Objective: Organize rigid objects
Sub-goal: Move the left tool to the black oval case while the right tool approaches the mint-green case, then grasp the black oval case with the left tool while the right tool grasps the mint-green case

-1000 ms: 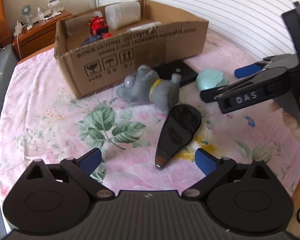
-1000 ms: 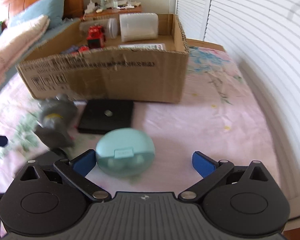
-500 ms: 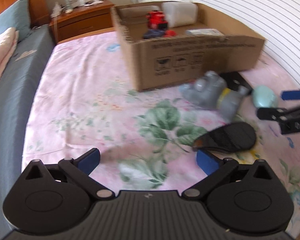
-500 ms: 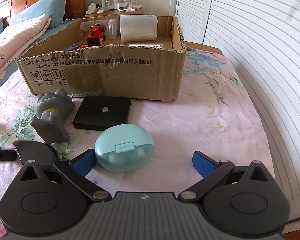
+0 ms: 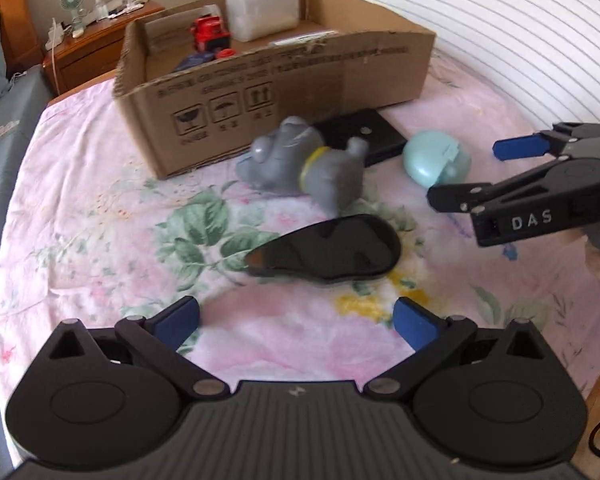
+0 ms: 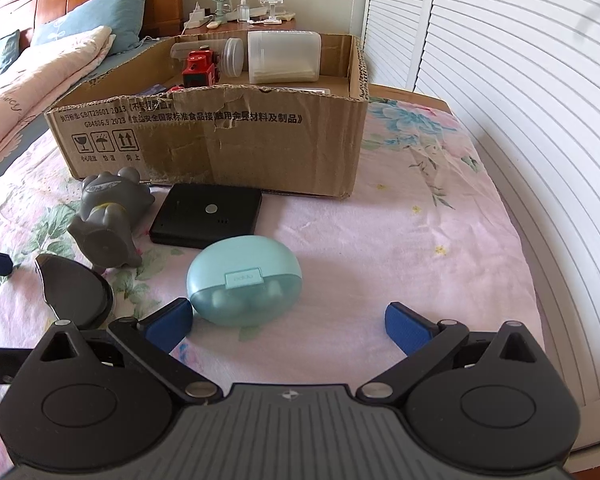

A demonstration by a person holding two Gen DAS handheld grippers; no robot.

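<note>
Grey figurine (image 6: 110,220) and black case (image 6: 206,216) front the cardboard box (image 6: 220,136)

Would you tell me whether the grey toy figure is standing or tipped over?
Tipped over: the grey toy figure lies on its side on the floral sheet.

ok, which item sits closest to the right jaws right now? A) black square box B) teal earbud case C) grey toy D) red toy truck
B: the teal earbud case lies just ahead of the open right gripper, next to its left fingertip; the grey toy and black square box lie farther back, and the red toy truck is inside the cardboard box.
</note>
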